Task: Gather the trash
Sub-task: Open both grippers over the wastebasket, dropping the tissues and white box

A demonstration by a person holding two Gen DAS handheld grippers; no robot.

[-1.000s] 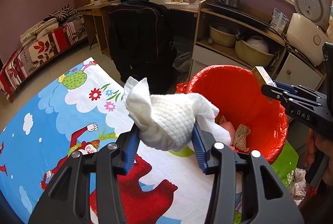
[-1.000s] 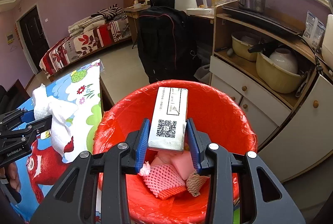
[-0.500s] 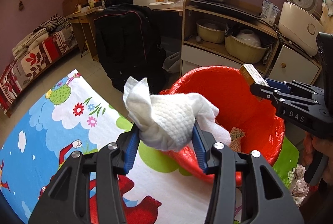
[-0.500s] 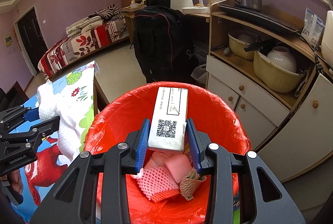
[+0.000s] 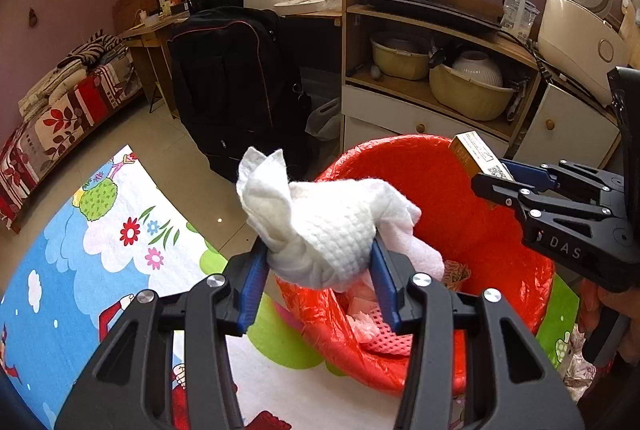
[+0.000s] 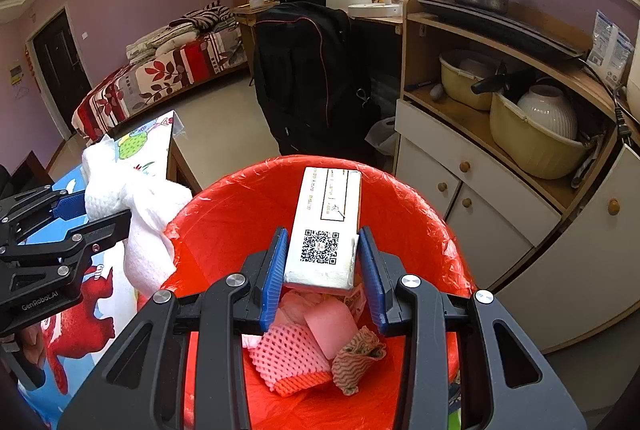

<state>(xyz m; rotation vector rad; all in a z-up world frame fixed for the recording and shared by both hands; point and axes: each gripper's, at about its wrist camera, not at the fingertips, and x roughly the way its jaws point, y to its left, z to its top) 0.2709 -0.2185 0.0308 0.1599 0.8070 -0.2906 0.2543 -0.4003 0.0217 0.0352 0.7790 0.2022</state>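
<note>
Both loads are at the bin, so the step in hand reads as the delivery, just short of the drop. The left gripper (image 5: pixel 318 262) is clamped on a wad of white paper towel (image 5: pixel 328 226), its blue pads pressed into the wad's sides, a loose tail of towel hanging off to 3 o'clock. In the left wrist view the wad hangs over the near-left rim of the red-lined trash bin (image 5: pixel 460 222), so part of it is above the opening and part looks to be above the cartoon-print tablecloth (image 5: pixel 100 250) at 8 o'clock.

The right gripper (image 6: pixel 322 266) holds a small white carton with a QR code (image 6: pixel 326 222), pinched narrowly by its long sides, its far end pointing to 12 o'clock. It sits squarely over the bin's mouth (image 6: pixel 404 198) in the right wrist view. Below it, at 6 o'clock inside the liner, lie pink foam fruit netting (image 6: pixel 286 358), a pale pink piece (image 6: pixel 330 330) and a crumpled patterned wrapper (image 6: pixel 358 358).

The next move, as I judge it, differs by hand. The carton only needs the jaws parted; it should fall straight in. The towel wants carrying further toward 2 o'clock first, past the rim, since a soft wad released at the edge could drape over the liner or slide back onto the cloth. The two grippers are near each other over the bin, so they need room between them.

More crumpled scraps (image 5: pixel 576 362) show at 4 o'clock beyond the bin, likely still to collect.
</note>
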